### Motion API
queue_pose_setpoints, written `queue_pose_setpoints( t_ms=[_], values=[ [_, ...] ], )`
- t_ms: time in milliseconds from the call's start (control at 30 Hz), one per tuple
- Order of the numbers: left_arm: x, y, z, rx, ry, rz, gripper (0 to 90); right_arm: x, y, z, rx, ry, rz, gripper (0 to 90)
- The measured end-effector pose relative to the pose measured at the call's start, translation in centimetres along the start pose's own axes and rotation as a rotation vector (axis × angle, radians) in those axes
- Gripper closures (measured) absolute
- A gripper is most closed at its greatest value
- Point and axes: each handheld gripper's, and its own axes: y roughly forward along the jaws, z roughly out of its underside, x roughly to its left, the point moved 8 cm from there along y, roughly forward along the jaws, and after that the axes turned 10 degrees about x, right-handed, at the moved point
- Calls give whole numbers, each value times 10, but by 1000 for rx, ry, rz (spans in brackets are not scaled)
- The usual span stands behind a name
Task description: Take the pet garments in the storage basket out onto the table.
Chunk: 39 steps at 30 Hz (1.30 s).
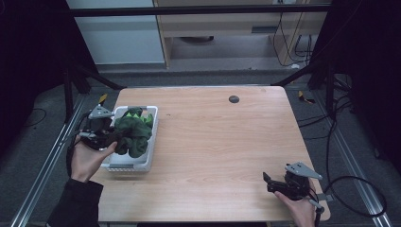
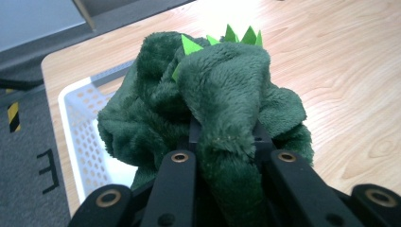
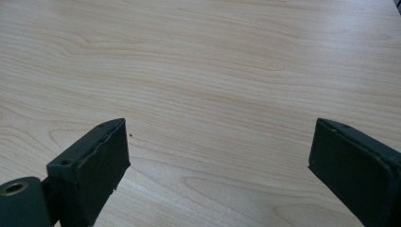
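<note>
A dark green plush garment [image 1: 134,132] with bright green felt spikes [image 2: 230,37] bulges up out of a white perforated basket [image 1: 150,156] at the table's left. My left gripper [image 1: 109,138], held in a hand at the basket's left side, is shut on a fold of that plush [image 2: 222,118], which bunches between its jaws and hides the pads. My right gripper [image 1: 267,182] rests low over the table's front right corner, its jaws standing wide apart over bare wood [image 3: 217,156] with nothing between them.
The basket's holed wall [image 2: 82,132] sits near the table's left edge, with grey floor and a yellow-black tape mark [image 2: 13,117] beyond. A small dark round spot [image 1: 233,99] marks the far middle of the wooden table [image 1: 222,142].
</note>
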Motion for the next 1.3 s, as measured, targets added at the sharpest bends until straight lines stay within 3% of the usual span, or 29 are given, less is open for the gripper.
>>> queue_pose_setpoints(
  t_ms=[433, 1300],
  values=[
    [-29, -5, -17, -14, 71, 37, 782, 0, 0, 0, -3, -5, 1, 59],
    [-89, 22, -43, 27, 205, 112, 782, 0, -2, -2, -15, 2, -1, 60]
  ],
)
